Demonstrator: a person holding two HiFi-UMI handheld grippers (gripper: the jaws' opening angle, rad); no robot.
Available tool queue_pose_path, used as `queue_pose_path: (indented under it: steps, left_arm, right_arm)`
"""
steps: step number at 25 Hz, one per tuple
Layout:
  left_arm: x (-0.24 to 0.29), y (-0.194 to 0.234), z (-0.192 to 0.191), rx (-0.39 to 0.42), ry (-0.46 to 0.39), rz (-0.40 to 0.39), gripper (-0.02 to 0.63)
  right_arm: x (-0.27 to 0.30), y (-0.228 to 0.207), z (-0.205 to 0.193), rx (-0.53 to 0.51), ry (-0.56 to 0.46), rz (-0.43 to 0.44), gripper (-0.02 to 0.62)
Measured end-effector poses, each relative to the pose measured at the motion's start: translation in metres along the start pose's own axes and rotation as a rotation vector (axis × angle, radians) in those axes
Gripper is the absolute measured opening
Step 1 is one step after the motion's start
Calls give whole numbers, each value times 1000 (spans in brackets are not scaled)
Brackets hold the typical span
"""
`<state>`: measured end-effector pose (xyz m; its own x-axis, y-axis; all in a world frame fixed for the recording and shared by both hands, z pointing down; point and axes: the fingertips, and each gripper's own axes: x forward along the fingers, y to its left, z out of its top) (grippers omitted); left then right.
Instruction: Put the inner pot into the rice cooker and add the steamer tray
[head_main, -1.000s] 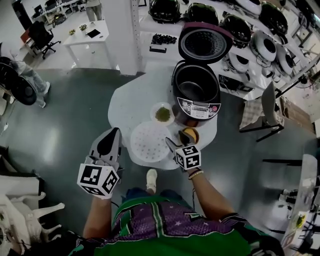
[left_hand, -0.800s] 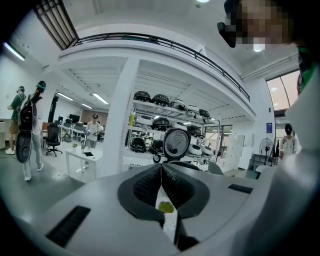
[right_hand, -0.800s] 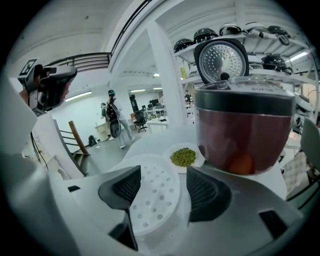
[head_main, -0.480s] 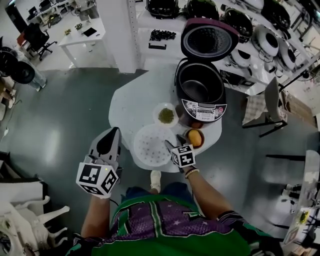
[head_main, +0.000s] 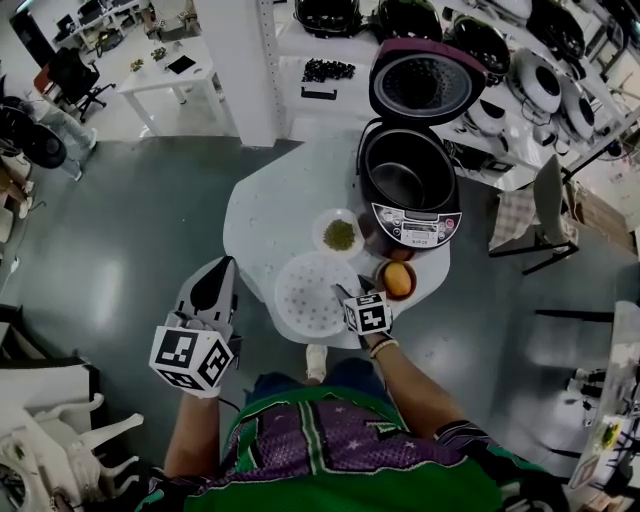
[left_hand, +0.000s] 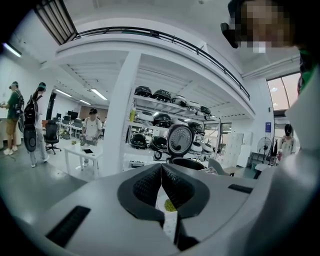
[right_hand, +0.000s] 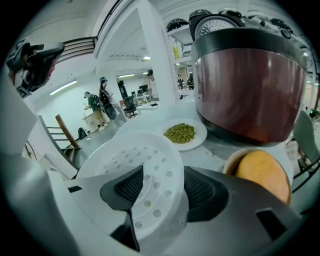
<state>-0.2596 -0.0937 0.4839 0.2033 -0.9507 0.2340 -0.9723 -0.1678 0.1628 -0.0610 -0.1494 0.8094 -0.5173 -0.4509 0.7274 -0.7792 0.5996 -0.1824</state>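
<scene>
Right gripper (right_hand: 160, 187) jaws spread, lately closing, set astride the near rim of the steamer tray (right_hand: 135, 160), tray laid flat on the surface (head_main: 265, 215), open rice cooker (head_main: 408, 185) behind, left gripper (left_hand: 161, 167) jaws pressed together, empty.

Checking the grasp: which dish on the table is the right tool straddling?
The steamer tray, white with holes; the bean plate and the bowl lie beyond.
</scene>
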Motion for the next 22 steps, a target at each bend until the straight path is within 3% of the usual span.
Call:
queue_pose_path:
  steps: [8,10,12,22]
  left_arm:
    - [-2,14,6,-11,-7,10,22]
    - [-2,17,6,-14,-6,11,22]
    - [-1,19,5,-19,-6,9,23]
    - [3,24,8,-40,-23,-4,23]
  right_arm:
    - [9,-8,-11,65,42,-45,184]
    - [8,-12,-11,80,41,-70,120]
    - [7,-18,-11,102,38,-91,8]
    - [0,-17,-4,192,17,-60,3]
